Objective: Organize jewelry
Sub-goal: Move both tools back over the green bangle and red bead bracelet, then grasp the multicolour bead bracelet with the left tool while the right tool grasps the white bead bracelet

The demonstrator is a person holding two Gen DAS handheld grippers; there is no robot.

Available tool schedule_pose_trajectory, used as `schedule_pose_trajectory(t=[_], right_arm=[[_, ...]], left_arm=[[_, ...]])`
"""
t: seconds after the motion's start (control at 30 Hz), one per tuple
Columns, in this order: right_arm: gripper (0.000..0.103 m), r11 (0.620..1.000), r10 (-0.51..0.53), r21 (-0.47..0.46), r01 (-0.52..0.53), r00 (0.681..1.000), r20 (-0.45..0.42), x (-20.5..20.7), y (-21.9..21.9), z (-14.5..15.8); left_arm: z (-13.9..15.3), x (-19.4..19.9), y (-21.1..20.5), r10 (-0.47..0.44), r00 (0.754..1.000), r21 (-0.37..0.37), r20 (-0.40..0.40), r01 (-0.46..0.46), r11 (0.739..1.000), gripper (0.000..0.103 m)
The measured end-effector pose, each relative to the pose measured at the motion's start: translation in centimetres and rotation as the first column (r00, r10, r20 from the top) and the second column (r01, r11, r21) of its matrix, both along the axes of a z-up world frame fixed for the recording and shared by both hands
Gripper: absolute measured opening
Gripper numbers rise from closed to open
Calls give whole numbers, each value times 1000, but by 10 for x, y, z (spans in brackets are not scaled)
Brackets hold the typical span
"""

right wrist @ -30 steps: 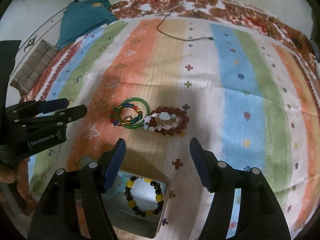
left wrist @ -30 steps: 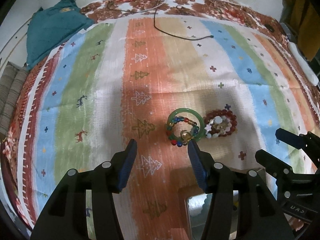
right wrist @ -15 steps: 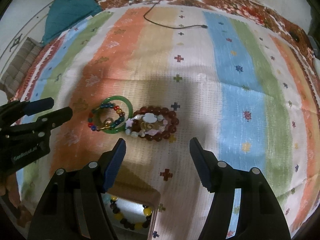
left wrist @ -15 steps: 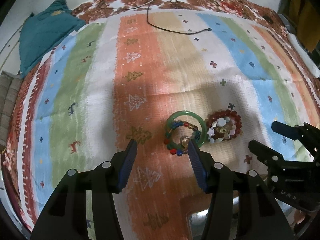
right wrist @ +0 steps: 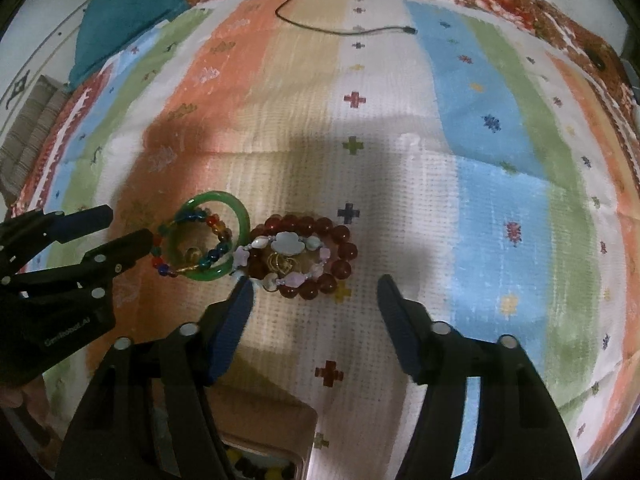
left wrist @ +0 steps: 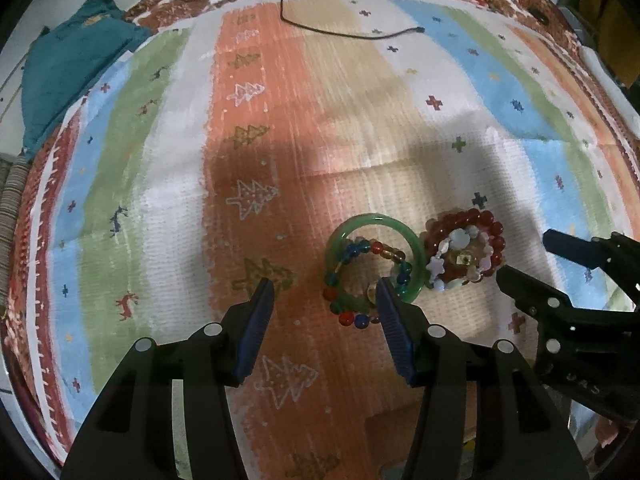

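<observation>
A green bangle (left wrist: 416,252) lies on the striped cloth with a multicoloured bead bracelet (left wrist: 352,316) across it. Beside it on the right lie a dark red bead bracelet (left wrist: 490,226) and a pale shell-and-star bracelet (left wrist: 460,240). My left gripper (left wrist: 326,300) is open, its right fingertip at the bangle's near edge. In the right wrist view the bangle (right wrist: 240,212), the red bracelet (right wrist: 340,256) and the pale bracelet (right wrist: 288,240) lie just ahead of my open right gripper (right wrist: 314,292). The left gripper (right wrist: 128,228) reaches in from the left there.
A box (right wrist: 272,420) with a yellow-and-dark bead bracelet (right wrist: 256,466) inside sits at the near edge under the right gripper. A black cable (left wrist: 340,32) lies far back. A teal cloth (left wrist: 68,64) is at the far left.
Both grippers have moved forward and down toward the jewelry, which now looms larger. The box has slid mostly out of view below. Both grippers stayed open.
</observation>
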State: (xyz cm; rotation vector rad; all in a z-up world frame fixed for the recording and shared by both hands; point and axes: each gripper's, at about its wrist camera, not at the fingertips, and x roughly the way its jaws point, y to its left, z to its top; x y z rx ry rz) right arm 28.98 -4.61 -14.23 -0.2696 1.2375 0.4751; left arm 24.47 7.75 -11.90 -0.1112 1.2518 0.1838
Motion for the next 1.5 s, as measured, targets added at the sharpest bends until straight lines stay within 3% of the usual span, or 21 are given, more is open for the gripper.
schedule_pose_trajectory(t=[0.8, 0.87, 0.9, 1.0, 1.1, 1.5], right_arm=[[37, 999, 19, -45, -21, 999, -32, 14, 21, -24], [32, 998, 27, -61, -29, 999, -25, 13, 22, -24], [23, 998, 32, -57, -34, 999, -35, 14, 22, -25], [18, 997, 36, -68, -39, 999, -37, 13, 22, -28], [11, 996, 38, -83, -40, 999, -25, 13, 23, -27], [10, 996, 60, -65, -59, 998, 1, 3, 23, -14]], left_arm=[[-37, 18, 3, -18, 995, -13, -98, 16, 1000, 37], [-39, 19, 3, -20, 995, -22, -101, 18, 1000, 33], [-40, 20, 3, -24, 995, -26, -101, 21, 999, 28], [-40, 21, -2, -39, 994, -41, -103, 35, 999, 16], [-40, 21, -5, -41, 993, -31, -106, 38, 999, 14], [-20, 17, 1, -21, 997, -34, -69, 19, 999, 9]])
